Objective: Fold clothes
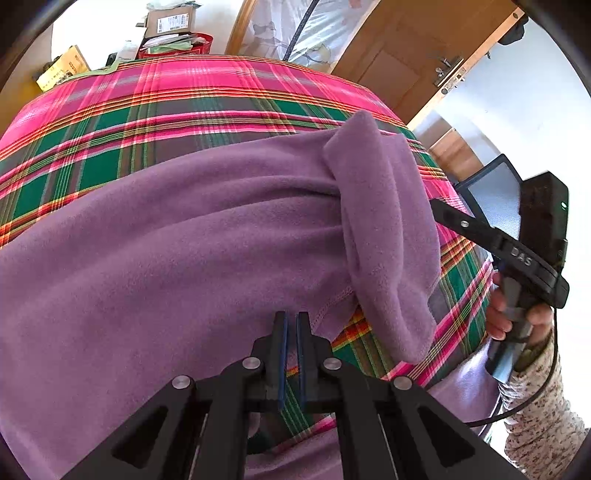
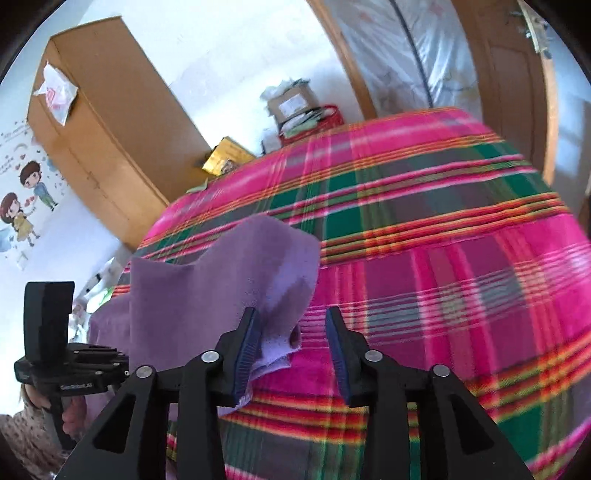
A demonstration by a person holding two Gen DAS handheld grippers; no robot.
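Purple fleece garment (image 1: 177, 229) spread on the plaid bedspread (image 1: 155, 96), your two grippers at its near edge.

Your left gripper (image 1: 291, 325) is clenched at the garment's stitched hem, its blue pads nearly touching; you cannot tell whether any cloth is pinched between them. Your right gripper (image 2: 291, 325) stands released, jaws apart, with a loose purple corner lying against the left pad (image 2: 246, 347) and free of the other. The garment covers the bedspread's near half, one sleeve (image 1: 384, 236) folded over along its right side. A cardboard box (image 1: 170, 20) sits beyond the bedspread's far edge.
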